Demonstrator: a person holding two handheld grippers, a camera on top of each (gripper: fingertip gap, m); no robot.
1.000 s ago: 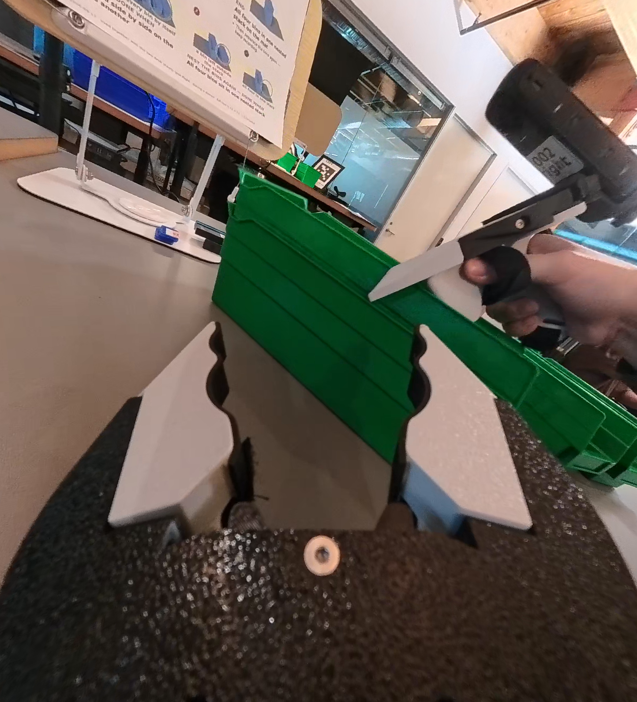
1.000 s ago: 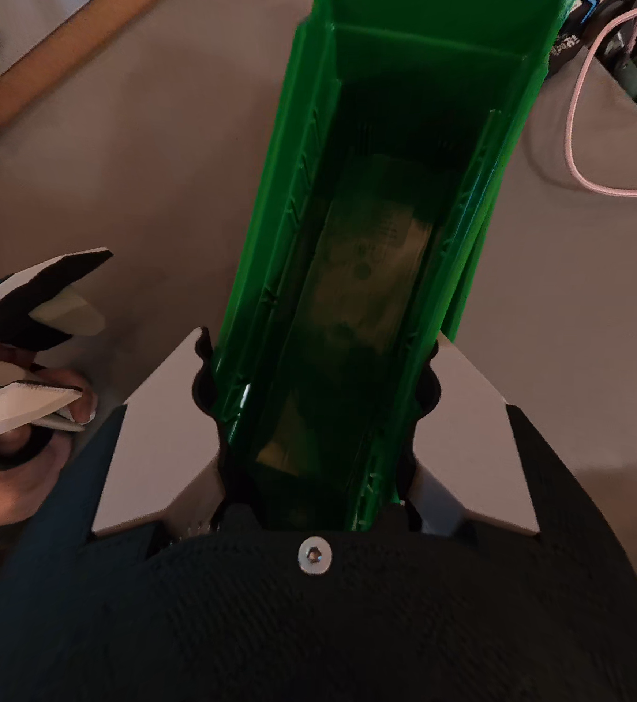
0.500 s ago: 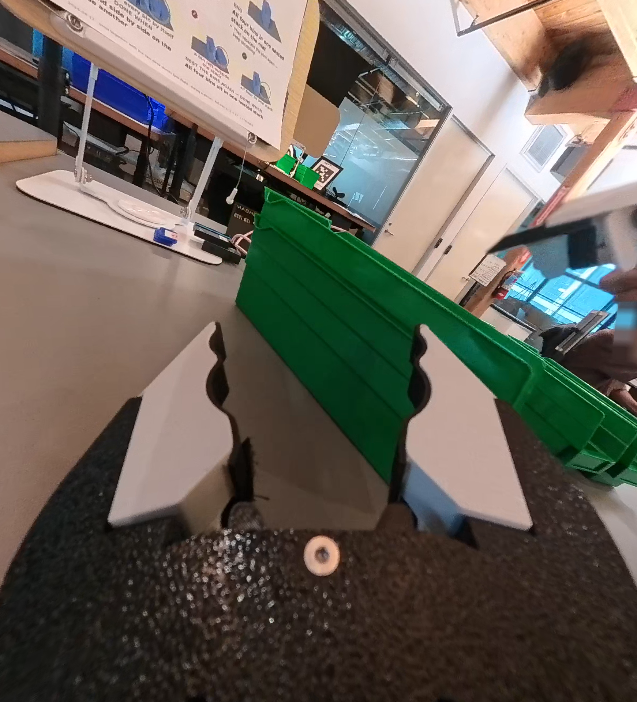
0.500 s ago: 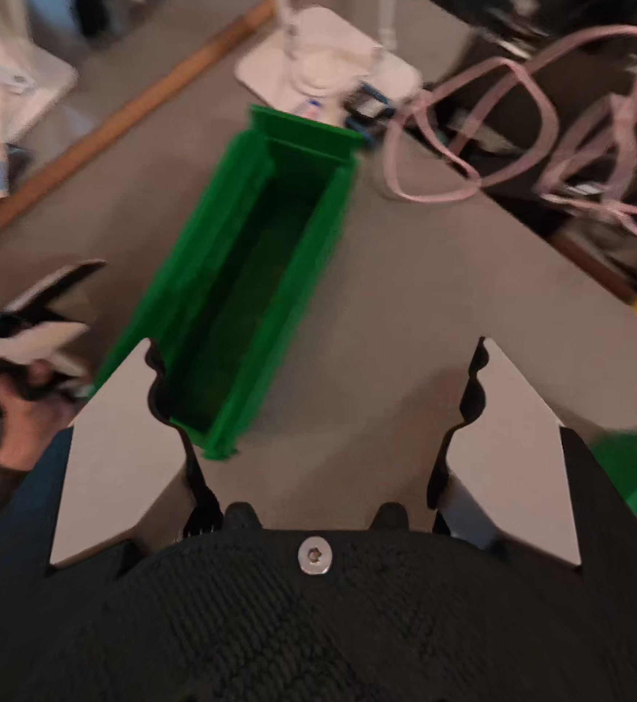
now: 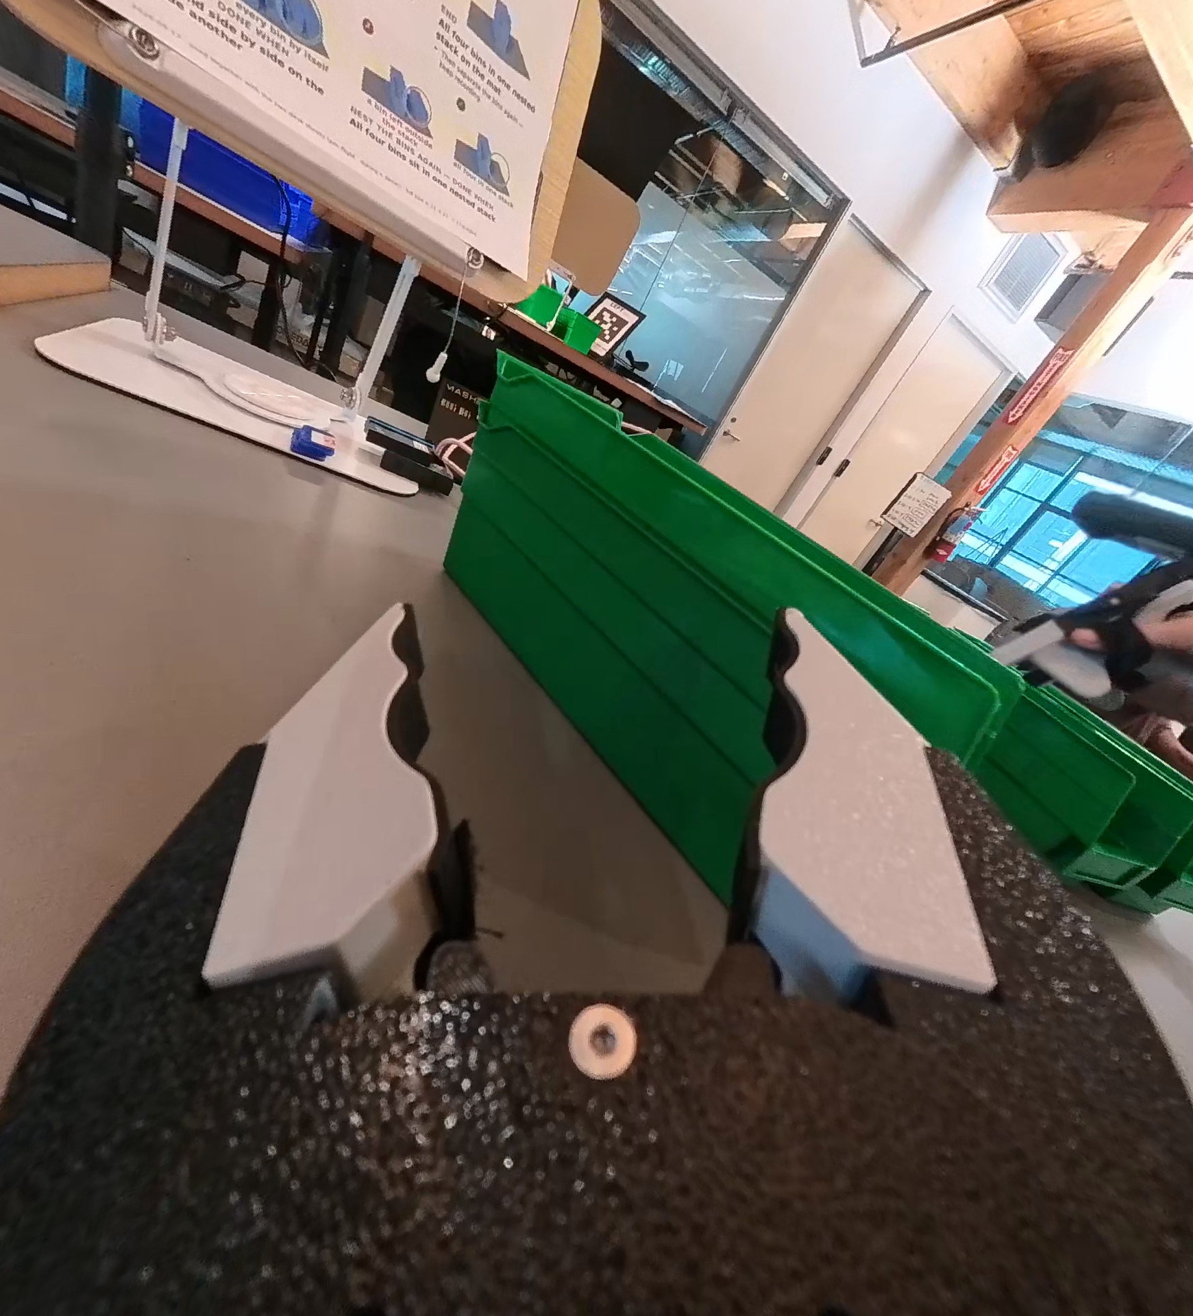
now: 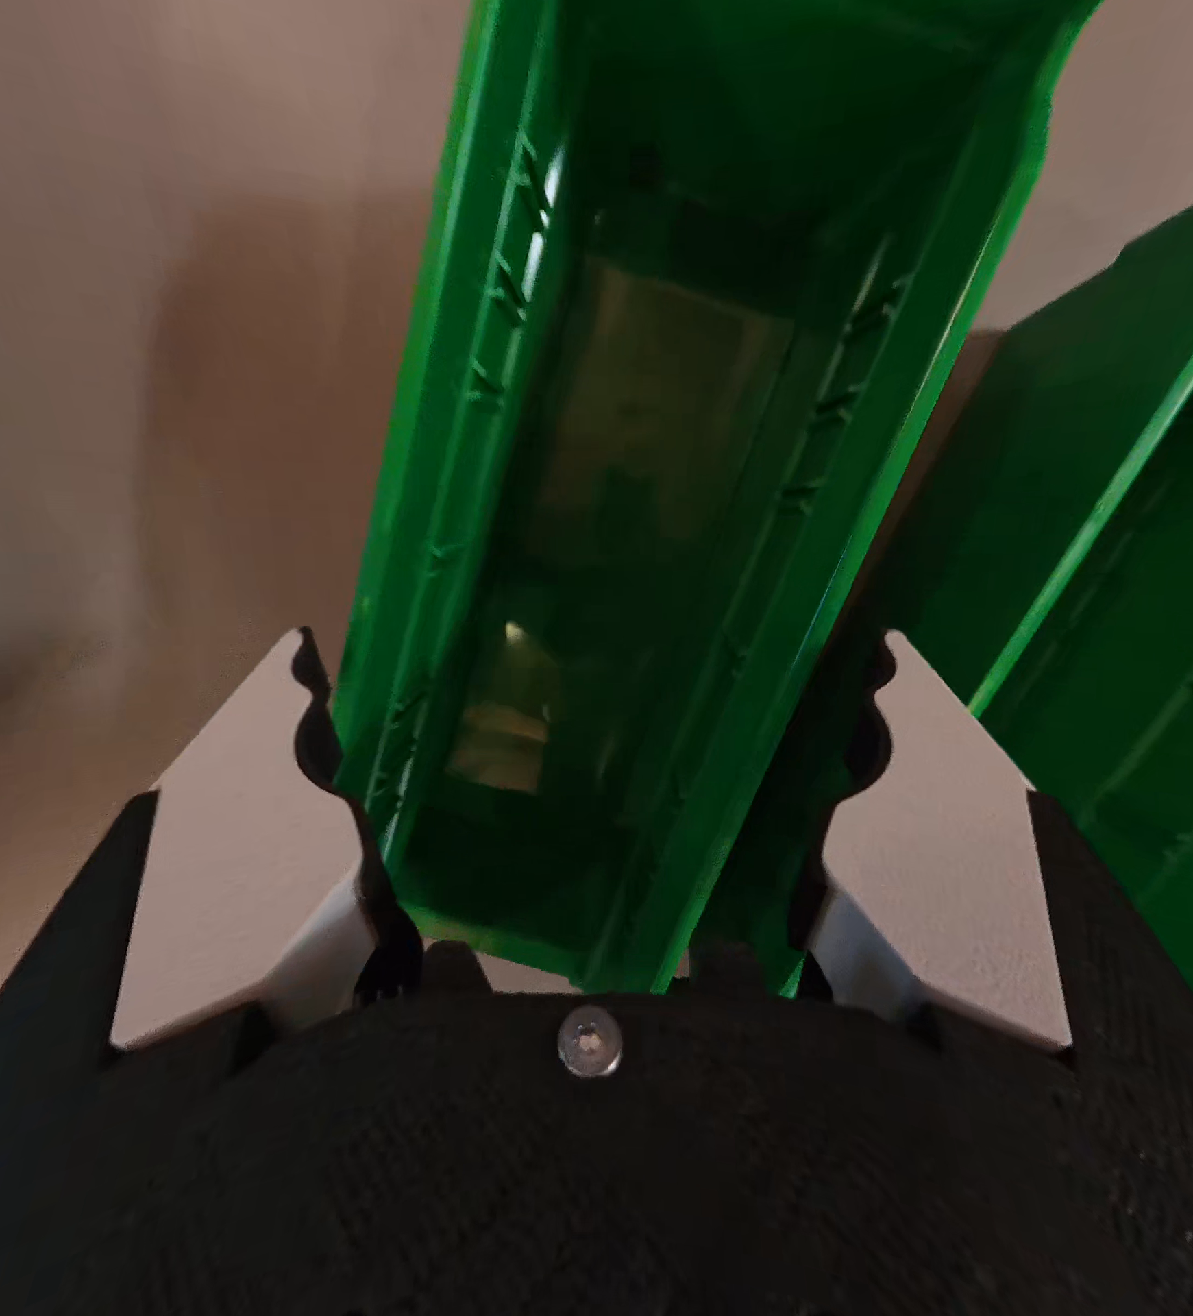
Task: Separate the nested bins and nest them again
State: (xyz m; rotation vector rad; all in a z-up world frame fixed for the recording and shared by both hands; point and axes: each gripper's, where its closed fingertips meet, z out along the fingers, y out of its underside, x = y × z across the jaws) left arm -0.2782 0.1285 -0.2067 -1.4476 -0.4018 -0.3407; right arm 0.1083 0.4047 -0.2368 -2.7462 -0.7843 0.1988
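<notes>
Several green bins stand side by side on the grey table. In the left wrist view the nearest bin (image 5: pixel 615 641) runs away from me, with the others (image 5: pixel 1113 819) behind it on the right. My left gripper (image 5: pixel 593 612) is open and empty, low over the table beside the nearest bin's long wall. My right gripper (image 6: pixel 597 632) is open and looks down into a green bin (image 6: pixel 686 427), its fingers straddling the near end. A second bin (image 6: pixel 1113 570) lies to its right. The right gripper also shows far right in the left wrist view (image 5: pixel 1049 641).
A white sign stand (image 5: pixel 152 356) with an instruction sheet (image 5: pixel 401 71) stands at the table's far left. A small blue item (image 5: pixel 312 441) and a black device (image 5: pixel 408 456) lie by its base. Bare table (image 5: pixel 116 570) spreads to my left.
The right gripper lifted off the near bin, swung up and away, opened wider and came down over another bin farther right. The left gripper has hardly moved.
</notes>
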